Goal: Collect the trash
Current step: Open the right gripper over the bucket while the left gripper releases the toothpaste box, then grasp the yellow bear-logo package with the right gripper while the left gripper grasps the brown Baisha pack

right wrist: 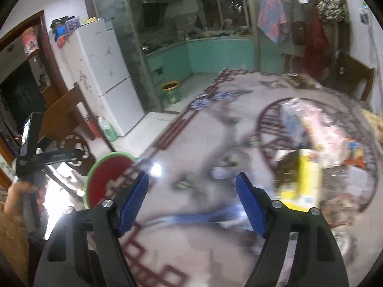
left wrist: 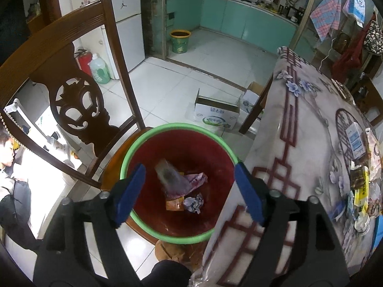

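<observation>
A red bin with a green rim [left wrist: 134, 148] stands on a wooden chair beside the table. Several pieces of trash [left wrist: 184, 186] lie in its bottom: a clear plastic wrapper, a purple wrapper, an orange packet and crumpled paper. My left gripper [left wrist: 189, 196] is open and empty, held above the bin's mouth. My right gripper [right wrist: 192, 203] is open and empty above the patterned tablecloth [right wrist: 203, 246]. The right wrist view is blurred. A yellow packet [right wrist: 301, 181] and other wrappers lie on the table to its right. The bin [right wrist: 107, 174] shows at the table's left edge.
A carved wooden chair back [left wrist: 71, 91] rises left of the bin. Packets and a small white box [left wrist: 356, 141] crowd the table's right side. Open cardboard boxes [left wrist: 215, 114] sit on the tiled floor. A green and yellow bucket [left wrist: 180, 40] stands by the kitchen door. A fridge [right wrist: 103, 71] stands at left.
</observation>
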Motion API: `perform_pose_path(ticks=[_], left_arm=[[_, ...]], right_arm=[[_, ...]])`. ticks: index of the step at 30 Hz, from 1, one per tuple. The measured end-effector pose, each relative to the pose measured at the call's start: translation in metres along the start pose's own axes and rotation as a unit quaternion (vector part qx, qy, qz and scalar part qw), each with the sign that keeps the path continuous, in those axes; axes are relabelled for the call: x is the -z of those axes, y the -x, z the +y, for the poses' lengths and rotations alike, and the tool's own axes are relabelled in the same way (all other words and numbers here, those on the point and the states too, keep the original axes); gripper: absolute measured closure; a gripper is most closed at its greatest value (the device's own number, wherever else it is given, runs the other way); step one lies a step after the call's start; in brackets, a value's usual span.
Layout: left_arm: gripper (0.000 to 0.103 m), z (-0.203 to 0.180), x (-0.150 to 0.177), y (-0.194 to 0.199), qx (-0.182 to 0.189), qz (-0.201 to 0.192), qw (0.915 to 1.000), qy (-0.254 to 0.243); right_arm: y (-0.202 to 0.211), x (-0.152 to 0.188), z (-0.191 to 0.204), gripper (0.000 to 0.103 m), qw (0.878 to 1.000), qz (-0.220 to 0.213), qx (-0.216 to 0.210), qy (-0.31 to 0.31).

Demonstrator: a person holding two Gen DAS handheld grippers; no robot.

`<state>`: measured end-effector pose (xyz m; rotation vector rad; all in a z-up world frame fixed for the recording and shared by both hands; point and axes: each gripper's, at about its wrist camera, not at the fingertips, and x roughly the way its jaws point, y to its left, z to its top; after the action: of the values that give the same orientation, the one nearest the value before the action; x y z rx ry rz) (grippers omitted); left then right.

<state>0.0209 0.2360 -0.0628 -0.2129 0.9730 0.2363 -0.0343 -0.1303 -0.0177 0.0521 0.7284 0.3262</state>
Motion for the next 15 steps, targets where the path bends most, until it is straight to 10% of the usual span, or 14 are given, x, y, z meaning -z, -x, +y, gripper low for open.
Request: perform_pose_path(ticks=[15], left_arm=[[0.018,-0.114,0.001,0.002,0.042,-0.008,0.9955,-0.085]], right_arm=[[0.049,0.007,-0.162,0.027,0.985,-0.039,0.133,-0.107]])
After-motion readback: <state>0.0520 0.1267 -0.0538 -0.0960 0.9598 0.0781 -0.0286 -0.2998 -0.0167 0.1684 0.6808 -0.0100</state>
